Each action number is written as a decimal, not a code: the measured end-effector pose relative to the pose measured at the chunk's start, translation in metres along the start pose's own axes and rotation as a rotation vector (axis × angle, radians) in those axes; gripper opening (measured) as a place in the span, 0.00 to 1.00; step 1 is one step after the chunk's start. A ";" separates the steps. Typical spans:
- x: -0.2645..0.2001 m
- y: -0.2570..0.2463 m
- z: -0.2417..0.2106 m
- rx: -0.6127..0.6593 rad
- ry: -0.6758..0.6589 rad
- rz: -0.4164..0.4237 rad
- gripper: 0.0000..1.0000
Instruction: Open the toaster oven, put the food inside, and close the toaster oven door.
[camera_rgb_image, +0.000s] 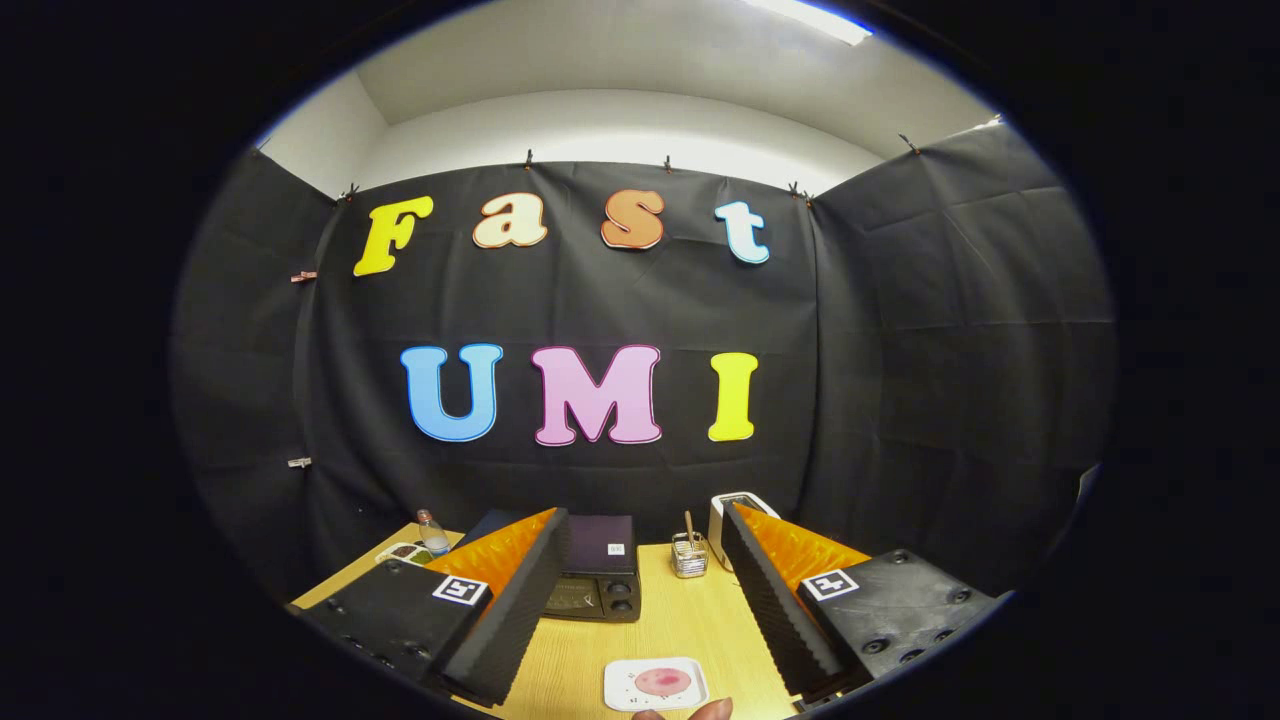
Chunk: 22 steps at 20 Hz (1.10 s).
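A: Food (662, 681) lies on a small white plate (628, 693) nearest, between the spread fingers, a fingertip (712, 709) at the plate's edge, likely steadying it.

B: And the gripper (640, 600)?

A: Wide apart, holding nothing. Beyond it the toaster oven (598, 578) sits on the wooden table (690, 620), door apparently closed, so I'd judge opening comes first.

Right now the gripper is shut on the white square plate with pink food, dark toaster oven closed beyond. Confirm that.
Wrong on the grip: in the gripper view the gripper is open, the white square plate with pink food lying untouched between its fingers. The dark toaster oven is closed beyond.
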<state>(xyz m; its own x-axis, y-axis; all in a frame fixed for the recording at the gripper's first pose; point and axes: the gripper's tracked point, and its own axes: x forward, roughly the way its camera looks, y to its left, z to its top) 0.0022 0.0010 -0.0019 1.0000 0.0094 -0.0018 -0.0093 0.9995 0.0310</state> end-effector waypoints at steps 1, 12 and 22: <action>-0.001 0.001 -0.001 0.003 0.004 0.002 0.98; -0.003 0.024 -0.014 0.001 0.029 0.033 0.98; 0.044 0.101 -0.046 0.033 0.075 0.118 0.98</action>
<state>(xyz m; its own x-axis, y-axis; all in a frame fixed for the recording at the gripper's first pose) 0.0455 0.1041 -0.0452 0.9889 0.1304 -0.0713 -0.1255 0.9897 0.0684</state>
